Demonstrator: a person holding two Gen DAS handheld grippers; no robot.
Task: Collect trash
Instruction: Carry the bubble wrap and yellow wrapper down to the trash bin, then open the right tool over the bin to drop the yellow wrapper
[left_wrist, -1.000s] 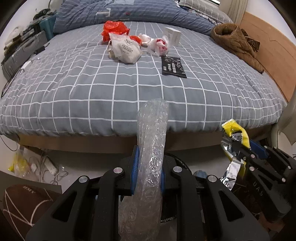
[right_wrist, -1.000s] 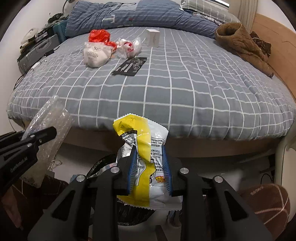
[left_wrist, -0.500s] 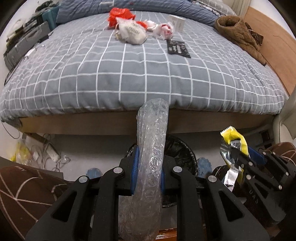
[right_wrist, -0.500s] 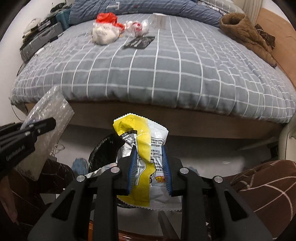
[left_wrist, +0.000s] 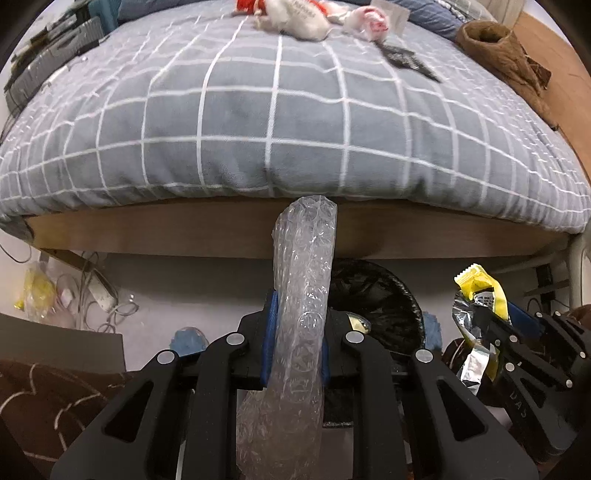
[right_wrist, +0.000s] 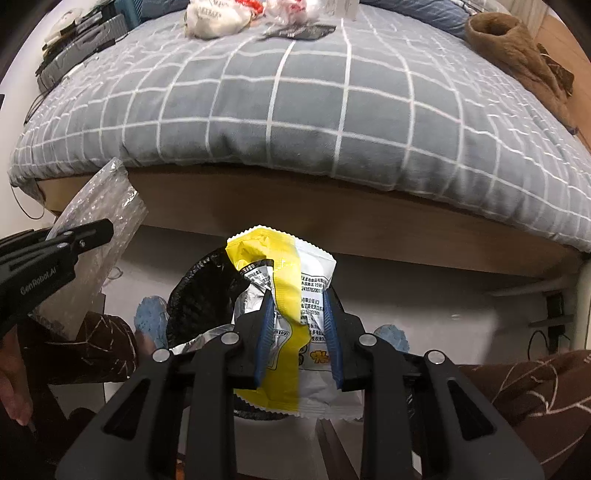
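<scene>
**Both grippers loaded, held above lined bin at foot of bed**

Left gripper (left_wrist: 293, 347): blue pads clamped on a roll of bubble wrap (left_wrist: 304, 295), which stands upright through the centre of the left wrist frame and hangs below the fingers. In the right wrist view the same gripper (right_wrist: 55, 258) enters from the left edge, with the bubble wrap (right_wrist: 99, 206) angled toward upper right.

Right gripper (right_wrist: 298, 332): pads closed on a yellow-and-white snack wrapper (right_wrist: 288, 288), foil lining showing at its left side. In the left wrist view this gripper (left_wrist: 491, 325) sits at lower right, the wrapper (left_wrist: 476, 291) crumpled between its fingers.

Trash bin (left_wrist: 373, 291), black liner: on the floor just behind the left gripper, centre frame; in the right wrist view its rim (right_wrist: 195, 280) shows left of and behind the wrapper.

Bed (left_wrist: 277, 122), grey checked cover, fills the upper half of both frames. At the top edge, far side: a white crumpled bag (left_wrist: 295, 20), red-and-white bits (left_wrist: 369, 20), a dark flat packet (left_wrist: 404, 59). Brown garment (left_wrist: 506, 59) at upper right.
</scene>
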